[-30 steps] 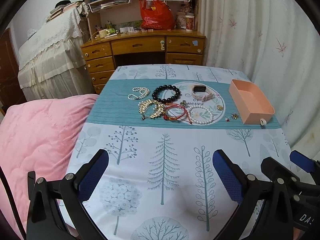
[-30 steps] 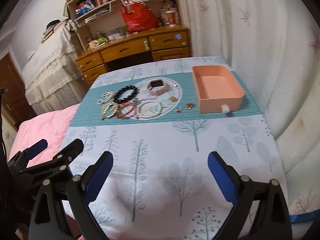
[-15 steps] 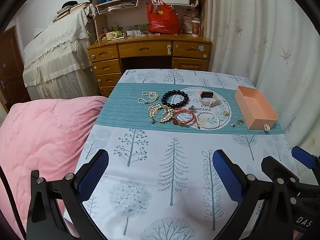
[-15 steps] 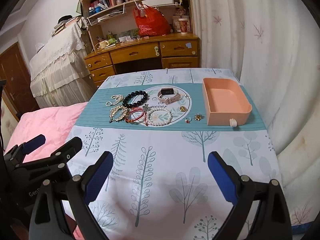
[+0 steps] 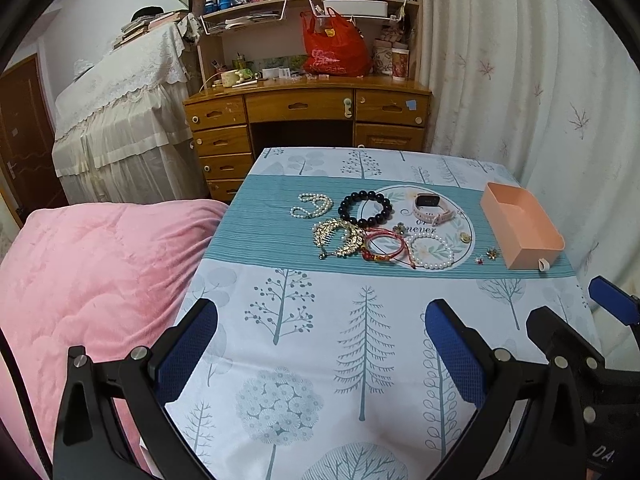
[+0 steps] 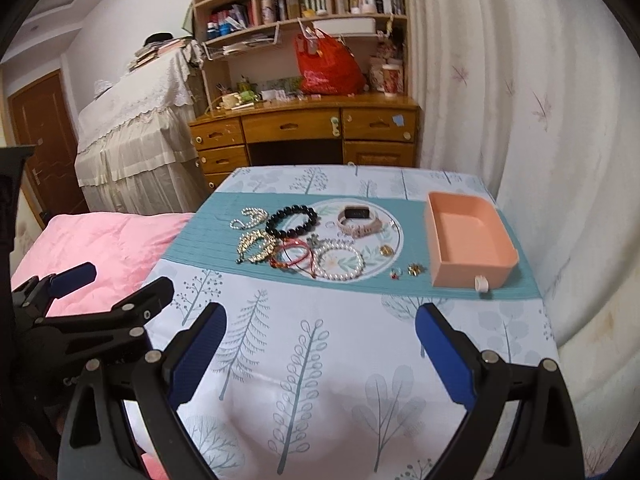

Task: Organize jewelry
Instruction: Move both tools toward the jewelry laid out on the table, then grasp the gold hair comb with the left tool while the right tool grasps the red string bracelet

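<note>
Jewelry lies on the teal band of the table: a black bead bracelet (image 5: 365,207), a pearl strand (image 5: 311,205), a gold piece (image 5: 338,238), a red cord bracelet (image 5: 383,245), a pearl bracelet (image 5: 433,251), a pink watch (image 5: 433,209) and small charms (image 5: 491,255). An empty peach box (image 5: 522,232) stands at the right; it also shows in the right wrist view (image 6: 468,240). My left gripper (image 5: 320,354) and right gripper (image 6: 320,356) are open and empty, over the near table edge, well short of the jewelry.
A pink quilt (image 5: 92,280) lies left of the table. A wooden desk (image 5: 308,120) with shelves and a red bag (image 5: 334,50) stands behind. A white curtain (image 5: 540,80) hangs on the right. The left gripper shows at the lower left of the right wrist view (image 6: 80,320).
Both cameras have tilted up and drawn back a little; the jewelry now sits lower and farther in view. Both grippers stay open. No jewelry has moved.
</note>
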`<state>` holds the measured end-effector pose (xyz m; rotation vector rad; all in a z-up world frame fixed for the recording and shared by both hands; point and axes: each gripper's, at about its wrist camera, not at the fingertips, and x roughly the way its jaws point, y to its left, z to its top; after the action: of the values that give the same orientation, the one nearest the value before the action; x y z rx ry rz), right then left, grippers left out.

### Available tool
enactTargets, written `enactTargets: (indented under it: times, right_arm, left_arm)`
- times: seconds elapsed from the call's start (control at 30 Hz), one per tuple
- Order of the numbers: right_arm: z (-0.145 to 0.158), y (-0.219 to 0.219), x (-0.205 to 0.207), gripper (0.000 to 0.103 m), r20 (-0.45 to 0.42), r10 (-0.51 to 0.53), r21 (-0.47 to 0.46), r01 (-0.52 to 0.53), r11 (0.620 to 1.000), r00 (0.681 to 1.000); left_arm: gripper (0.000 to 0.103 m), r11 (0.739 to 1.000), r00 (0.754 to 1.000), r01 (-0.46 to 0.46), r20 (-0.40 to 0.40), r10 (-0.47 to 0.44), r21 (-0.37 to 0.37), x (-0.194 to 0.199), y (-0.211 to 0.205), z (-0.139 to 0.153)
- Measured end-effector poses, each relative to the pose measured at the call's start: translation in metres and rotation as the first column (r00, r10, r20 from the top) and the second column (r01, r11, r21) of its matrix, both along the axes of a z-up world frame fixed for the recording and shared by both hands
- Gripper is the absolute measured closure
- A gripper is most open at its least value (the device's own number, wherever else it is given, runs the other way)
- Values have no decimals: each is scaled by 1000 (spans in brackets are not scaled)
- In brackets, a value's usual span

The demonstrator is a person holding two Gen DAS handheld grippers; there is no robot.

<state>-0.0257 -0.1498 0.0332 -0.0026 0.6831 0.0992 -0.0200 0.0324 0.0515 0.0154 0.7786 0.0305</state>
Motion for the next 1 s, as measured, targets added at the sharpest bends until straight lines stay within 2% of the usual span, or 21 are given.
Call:
enactTargets:
  times: [0.17,0.3,0.43,0.6,0.7,0.77,0.9,1.0]
  right_arm:
    - [-2,2,1,7,18,22,22,-23,999,1000]
    - [-9,-1,3,7,1,54,93,-53,994,999]
    - [-17,-7,4,7,23,51,155,-54,986,998]
    - [-31,-11,9,7,85,-5,89,-3,996,996]
    - [-42,-17,15,7,127,-12,35,8,999,992]
    - [-50,-19,23,7,103,-16,13,15,1000,995]
    - [-71,-24,48,7,-22,-9,10,9,1000,1000]
    - [-83,-26,64,7,-69,9,25,-7,1000,998]
  left_arm:
    - [0,1000,1000,-10,11,10,-12,-2,4,-2]
    - [0,1000,1000,-3,2,3,-14,-3,5,-5]
    - [0,999,1000,10,16,-10,-37,-4,10,-12]
    - [0,1000,1000,9,-14,-10,-26,12,18,-30]
    - [0,999,998,15,-61,-17,-41,32,26,-46]
    - [0,998,995,17,-93,-23,-67,46,32,-58]
    - [0,987,985,45,-157,-70,-155,79,43,-81]
    - [0,986,978,60,-188,-89,-153,111,44,-96]
